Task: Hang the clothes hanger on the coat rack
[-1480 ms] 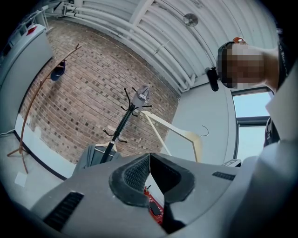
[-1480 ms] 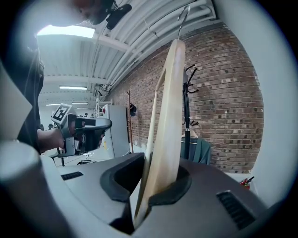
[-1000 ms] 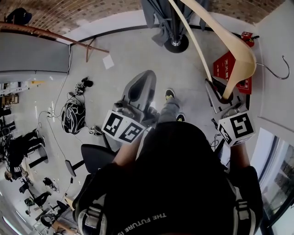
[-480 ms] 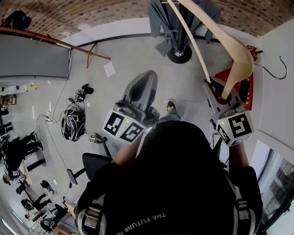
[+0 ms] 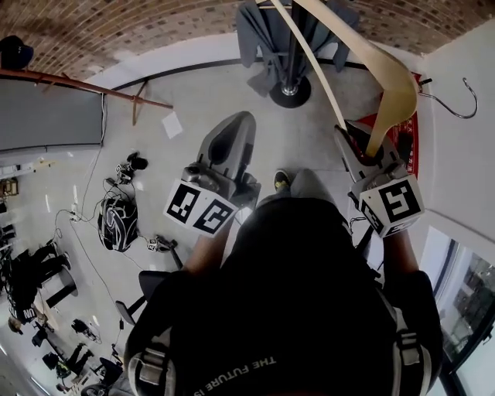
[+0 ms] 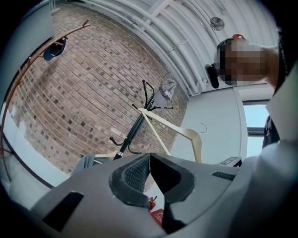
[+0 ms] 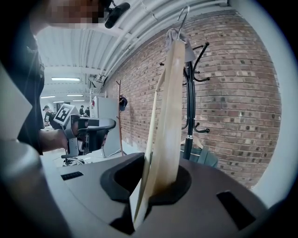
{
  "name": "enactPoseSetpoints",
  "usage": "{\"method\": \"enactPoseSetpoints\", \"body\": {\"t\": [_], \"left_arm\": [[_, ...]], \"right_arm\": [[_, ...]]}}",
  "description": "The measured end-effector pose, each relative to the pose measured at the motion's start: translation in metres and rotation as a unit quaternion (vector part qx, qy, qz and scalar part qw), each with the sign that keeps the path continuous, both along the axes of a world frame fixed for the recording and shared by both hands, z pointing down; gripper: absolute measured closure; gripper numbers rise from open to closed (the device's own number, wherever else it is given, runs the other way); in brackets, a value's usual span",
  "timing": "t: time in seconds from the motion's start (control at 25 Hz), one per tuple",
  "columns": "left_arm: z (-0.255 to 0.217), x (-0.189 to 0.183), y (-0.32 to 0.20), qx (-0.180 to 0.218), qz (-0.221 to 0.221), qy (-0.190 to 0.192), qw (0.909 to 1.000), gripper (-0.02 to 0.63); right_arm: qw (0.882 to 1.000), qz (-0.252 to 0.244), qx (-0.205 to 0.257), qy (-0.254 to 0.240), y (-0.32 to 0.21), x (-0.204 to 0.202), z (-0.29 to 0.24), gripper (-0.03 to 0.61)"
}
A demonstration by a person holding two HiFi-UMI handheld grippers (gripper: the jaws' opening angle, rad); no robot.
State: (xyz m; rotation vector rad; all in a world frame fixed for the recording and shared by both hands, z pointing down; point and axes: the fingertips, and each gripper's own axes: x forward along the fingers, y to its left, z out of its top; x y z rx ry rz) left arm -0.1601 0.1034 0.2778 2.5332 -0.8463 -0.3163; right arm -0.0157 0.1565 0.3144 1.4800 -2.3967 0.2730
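**Q:** What did the right gripper (image 5: 363, 151) hold?

**A:** Its jaws were clamped on one end of the clothes hanger (image 5: 390, 73). This was a pale wooden hanger with broad, flat shoulders bent at a peak. A thin crossbar (image 5: 325, 77) joined the shoulder ends, and a slim metal hook (image 5: 456, 99) rose from the peak. In the right gripper view the wood stood upright out of the jaws.

**Q:** Where was the hanger relative to the coat rack (image 5: 291, 54)?

**A:** It was raised in the air close beside the rack, with the hook turned toward the white wall (image 5: 456, 170). The far shoulder end overlapped the black pole in the left gripper view, and whether the two touched could not be told. The rack carried grey garments (image 5: 259, 35) and stood before the brick wall (image 5: 155, 23).

**Q:** And the left gripper (image 5: 232, 131)?

**A:** Its ribbed pads met with nothing between them. It was held to the left of the hanger, well apart from it.
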Motion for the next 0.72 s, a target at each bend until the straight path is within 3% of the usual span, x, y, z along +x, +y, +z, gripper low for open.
{"method": "enactPoseSetpoints", "body": {"t": [0.32,0.72], "left_arm": [[0.009,0.0,-0.021,-0.005,-0.011,-0.005,0.9999,0.594],[0.016,0.033,-0.072,-0.003,-0.023,-0.011,0.9997,0.593]], "right_arm": [[0.999,-0.017,-0.023,0.023,-0.022,0.007,0.01,0.528],[0.999,-0.048,-0.002,0.02,-0.081,0.029,0.023,0.528]]}}
